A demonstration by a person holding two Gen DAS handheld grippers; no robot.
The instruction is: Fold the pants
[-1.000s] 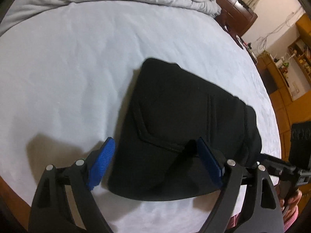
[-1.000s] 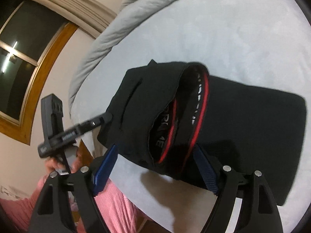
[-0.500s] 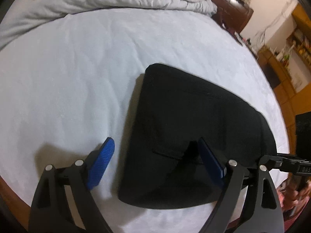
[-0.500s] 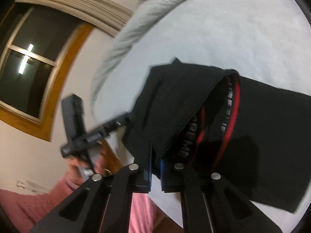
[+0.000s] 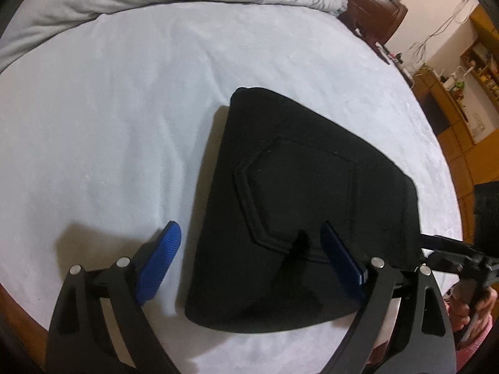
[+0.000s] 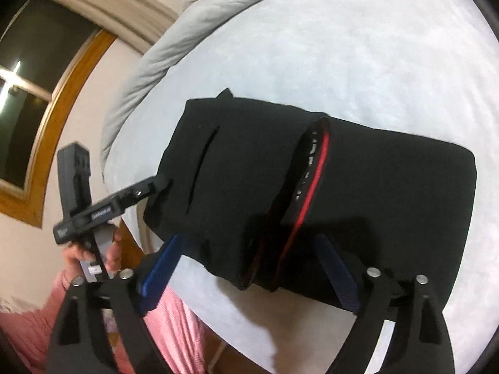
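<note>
Both fingers' jaws are opening wide, gripping nothing: left fingers (image 5: 249, 255) and right fingers (image 6: 246, 271) straddle the near edge of the folded black pants (image 5: 305, 193) on the bed (image 5: 109, 124). Open sheet lies beyond. Waistband lettering (image 6: 307, 168) is unreadable.

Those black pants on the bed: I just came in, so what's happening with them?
A person is folding the black pants on the white bed with two handheld grippers. The pants lie in a compact bundle, red waistband showing. The left gripper and right gripper are both opening above the near edge, gripping nothing.
</note>
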